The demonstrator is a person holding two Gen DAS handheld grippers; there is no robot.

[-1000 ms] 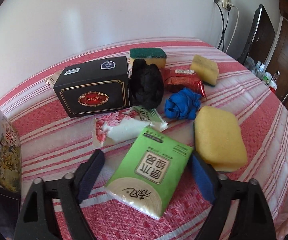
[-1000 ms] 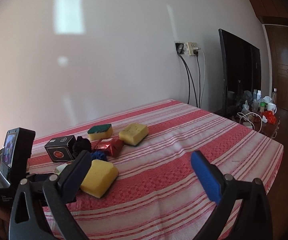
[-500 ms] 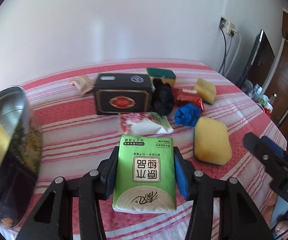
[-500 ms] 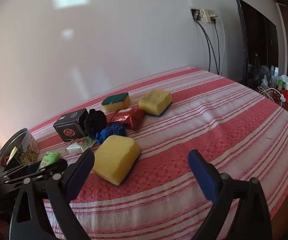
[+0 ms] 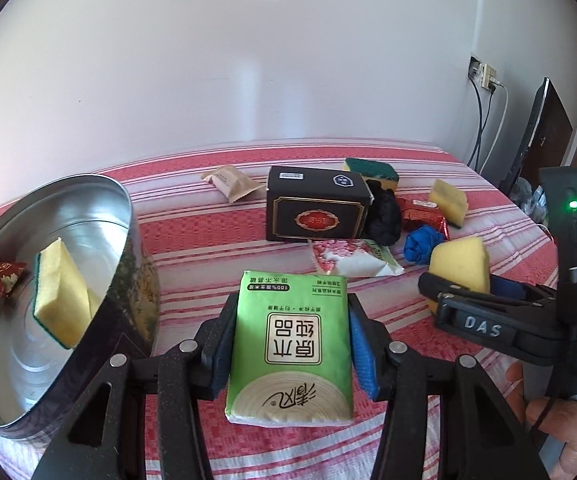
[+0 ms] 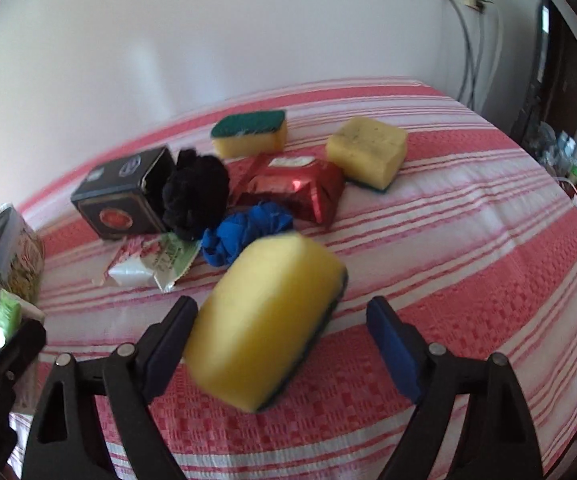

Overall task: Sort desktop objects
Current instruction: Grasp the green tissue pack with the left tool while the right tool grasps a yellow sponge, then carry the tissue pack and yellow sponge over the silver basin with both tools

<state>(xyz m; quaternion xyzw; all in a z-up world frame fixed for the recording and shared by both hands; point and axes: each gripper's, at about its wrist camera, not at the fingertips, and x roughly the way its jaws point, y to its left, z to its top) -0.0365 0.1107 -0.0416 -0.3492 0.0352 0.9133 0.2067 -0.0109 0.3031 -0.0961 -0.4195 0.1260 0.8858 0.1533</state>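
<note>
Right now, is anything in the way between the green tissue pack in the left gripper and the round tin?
Nothing visible. The left gripper holds the green tissue pack just right of the round tin, whose open mouth holds only a sponge and a red candy.

Both wrist views close, angled down toward the wall, sharing the black box (image 5: 315, 208) (image 6: 122, 196) cluster

Right gripper (image 6: 280, 336) closing around yellow sponge (image 6: 264, 320) on striped cloth (image 6: 468, 248), left pad touching, right pad apart
</note>
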